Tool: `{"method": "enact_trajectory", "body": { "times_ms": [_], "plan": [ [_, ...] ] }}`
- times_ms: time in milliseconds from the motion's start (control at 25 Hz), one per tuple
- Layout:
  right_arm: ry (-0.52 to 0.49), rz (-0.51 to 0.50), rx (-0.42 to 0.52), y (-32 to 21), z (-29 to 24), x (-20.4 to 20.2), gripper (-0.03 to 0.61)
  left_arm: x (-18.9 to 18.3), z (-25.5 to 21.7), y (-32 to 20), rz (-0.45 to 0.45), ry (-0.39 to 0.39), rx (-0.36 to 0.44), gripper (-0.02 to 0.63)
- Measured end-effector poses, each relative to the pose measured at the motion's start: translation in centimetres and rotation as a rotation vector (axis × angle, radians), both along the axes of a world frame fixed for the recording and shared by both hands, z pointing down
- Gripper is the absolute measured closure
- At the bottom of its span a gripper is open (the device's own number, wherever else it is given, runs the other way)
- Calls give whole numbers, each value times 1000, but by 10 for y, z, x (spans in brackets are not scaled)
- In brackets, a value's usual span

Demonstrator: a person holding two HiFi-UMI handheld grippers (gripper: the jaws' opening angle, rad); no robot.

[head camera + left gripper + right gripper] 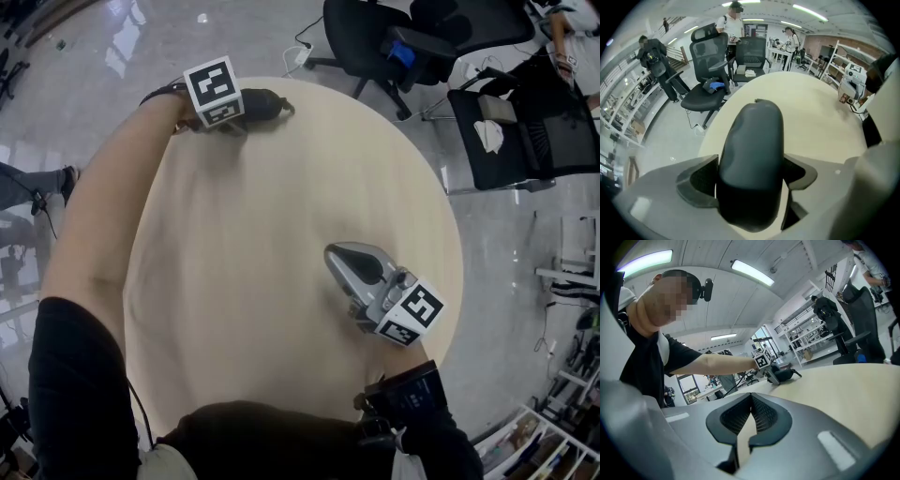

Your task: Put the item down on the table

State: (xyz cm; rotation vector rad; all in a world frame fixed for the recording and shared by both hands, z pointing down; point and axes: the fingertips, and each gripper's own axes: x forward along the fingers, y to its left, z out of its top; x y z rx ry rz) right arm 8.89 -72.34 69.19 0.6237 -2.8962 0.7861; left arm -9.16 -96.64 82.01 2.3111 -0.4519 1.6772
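Right tool (pixel 751 414) closed, empty; left tool (pixel 750 180) spread wide around black item (pixel 754 131) lying on table (pixel 281 234).

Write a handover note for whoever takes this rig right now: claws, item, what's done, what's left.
Left claw: open. Its pads flank the dark grey, rounded, mouse-like item with a slim gap on each side, so it has no grip.
Right claw: shut and empty, low over the near right part of the round pale wooden table.
Item: appears to rest on the table, close to its far edge.
Done: the item looks set down and let go.
Left: draw the left claw up and away without nudging the item.
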Motion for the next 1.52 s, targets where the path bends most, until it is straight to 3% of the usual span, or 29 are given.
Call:
{"method": "enact_trajectory", "body": {
  "times_ms": [160,440,600,760,880,1000,1080,1200,1400,1520],
  "plan": [
    [4,-1,-2,3,0,1,563,-1,-1,3,-37,43,6,212],
    [8,28,-10,13,-8,5,563,-7,-29,17,-112,182,54,187],
    [19,57,-21,24,-16,9,563,-21,-77,27,-136,249,106,187],
    [51,69,-19,29,-36,15,563,-27,-138,47,-169,405,204,198],
    [74,68,10,32,-60,12,563,-36,-180,69,-211,540,246,339],
    [83,76,36,40,-86,10,563,-50,-217,91,-264,624,293,508],
    [92,78,52,53,-105,12,563,-57,-242,114,-311,688,324,565],
    [113,79,77,74,-132,15,563,-66,-283,156,-373,789,392,614],
    [145,93,132,106,-178,19,563,-80,-358,237,-476,1025,477,615],
    [150,109,153,125,-207,28,563,-79,-387,291,-500,1092,494,615]
  ]
}}
